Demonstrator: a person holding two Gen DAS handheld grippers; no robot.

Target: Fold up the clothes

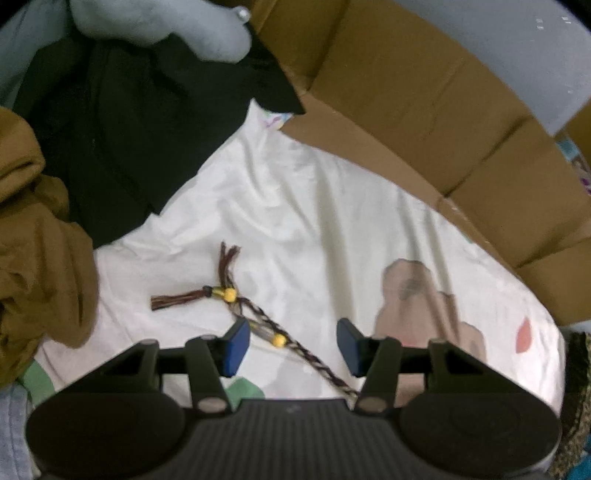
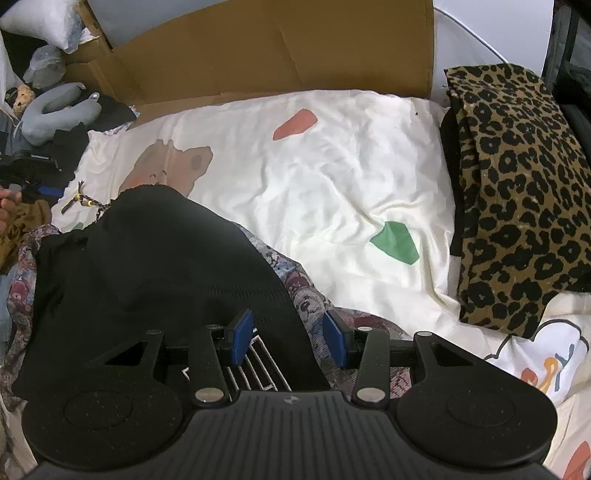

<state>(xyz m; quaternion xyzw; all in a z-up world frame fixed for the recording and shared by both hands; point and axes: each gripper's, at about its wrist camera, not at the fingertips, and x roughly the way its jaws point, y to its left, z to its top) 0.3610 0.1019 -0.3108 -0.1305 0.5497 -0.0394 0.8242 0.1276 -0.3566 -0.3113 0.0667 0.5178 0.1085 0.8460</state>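
In the left wrist view, the left gripper is seen at the lower centre of the frame with its blue pads parted about halfway; nothing is clamped between them. A braided brown cord with yellow beads and tassels lies on the cream bedsheet printed with coloured shapes and passes under the gap between the pads, close by the left pad. A crumpled mustard-brown garment is piled at the left edge, and a black garment lies in the upper left, partly covered by a grey plush pillow. Brown flattened cardboard fills the upper right.

In the right wrist view, the right gripper is likewise held about half open at the lower centre, with a strip of a black knitted garment running between its pads; whether they press on it cannot be told. A folded leopard-print garment rests at the right edge of the bed.
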